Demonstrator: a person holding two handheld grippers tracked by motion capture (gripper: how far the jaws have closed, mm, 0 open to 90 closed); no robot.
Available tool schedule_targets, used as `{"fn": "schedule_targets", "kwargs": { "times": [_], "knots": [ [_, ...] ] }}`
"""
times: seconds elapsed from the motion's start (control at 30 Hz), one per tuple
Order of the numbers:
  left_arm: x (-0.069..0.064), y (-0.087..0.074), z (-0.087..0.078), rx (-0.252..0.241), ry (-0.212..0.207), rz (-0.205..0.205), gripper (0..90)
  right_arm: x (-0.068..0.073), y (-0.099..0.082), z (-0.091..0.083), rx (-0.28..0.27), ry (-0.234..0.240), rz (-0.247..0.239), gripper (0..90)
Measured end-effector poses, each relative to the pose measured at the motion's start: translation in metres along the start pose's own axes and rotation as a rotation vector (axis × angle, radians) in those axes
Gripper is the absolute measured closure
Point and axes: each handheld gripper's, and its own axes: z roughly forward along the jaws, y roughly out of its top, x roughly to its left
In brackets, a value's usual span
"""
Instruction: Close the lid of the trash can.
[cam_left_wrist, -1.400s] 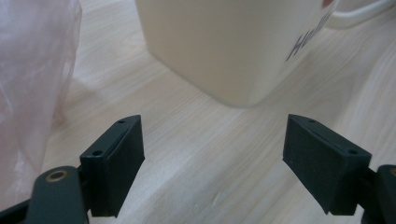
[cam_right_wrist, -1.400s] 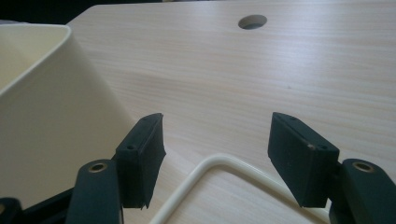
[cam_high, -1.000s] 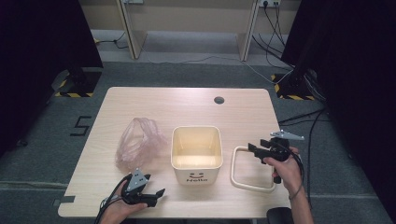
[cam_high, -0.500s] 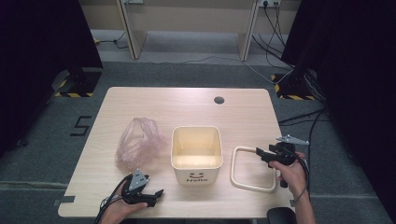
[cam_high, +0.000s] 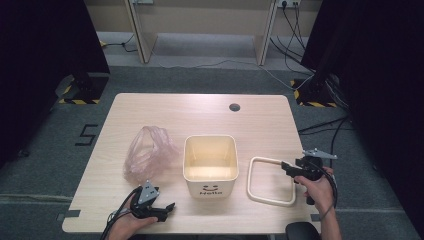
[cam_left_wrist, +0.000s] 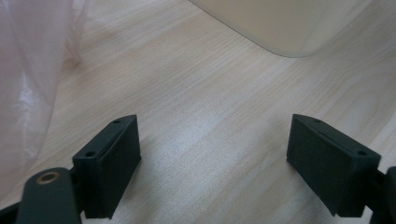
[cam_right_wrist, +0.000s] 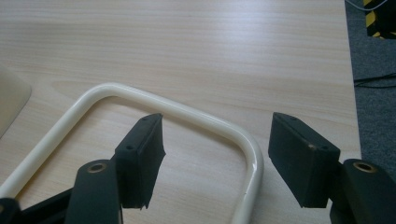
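The left tongs (cam_high: 167, 207) rest released at the worktop's (cam_high: 260, 120) near edge. The right tongs (cam_right_wrist: 215, 154) stand released, straddling the near right corner of the cream ring (cam_right_wrist: 163, 109), seemingly just above it. They should settle lower, square to the bar, before clenching. Beyond sit the bin (cam_high: 210, 160) and pink bag (cam_high: 147, 152).

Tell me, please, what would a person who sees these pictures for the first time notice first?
Probably the cream bin with a smiling face, standing in the middle of the table. Left of it lies a crumpled pink plastic bag, and right of it a cream square ring lies flat. The right gripper hovers with open jaws over a corner of that ring, while the left gripper rests near the table's front edge.
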Motion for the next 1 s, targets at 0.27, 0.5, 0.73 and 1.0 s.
{"fn": "schedule_targets", "kwargs": {
  "times": [0.27, 0.5, 0.73, 1.0],
  "knots": [
    [0.000, 0.000, 0.000, 0.000, 0.002, -0.003, 16.0, -0.005, -0.004, 0.000, 0.015, -0.022, 0.001, 36.5],
    [0.000, 0.000, 0.000, 0.000, 0.001, -0.004, 15.8, -0.007, -0.009, 0.006, 0.045, -0.034, -0.008, 37.1],
    [0.000, 0.000, 0.000, 0.000, 0.001, -0.005, 15.6, -0.007, -0.013, 0.013, 0.076, -0.059, -0.028, 38.5],
    [0.000, 0.000, 0.000, 0.000, 0.002, -0.006, 15.6, -0.007, -0.016, 0.017, 0.086, -0.078, -0.055, 44.3]
  ]
}}
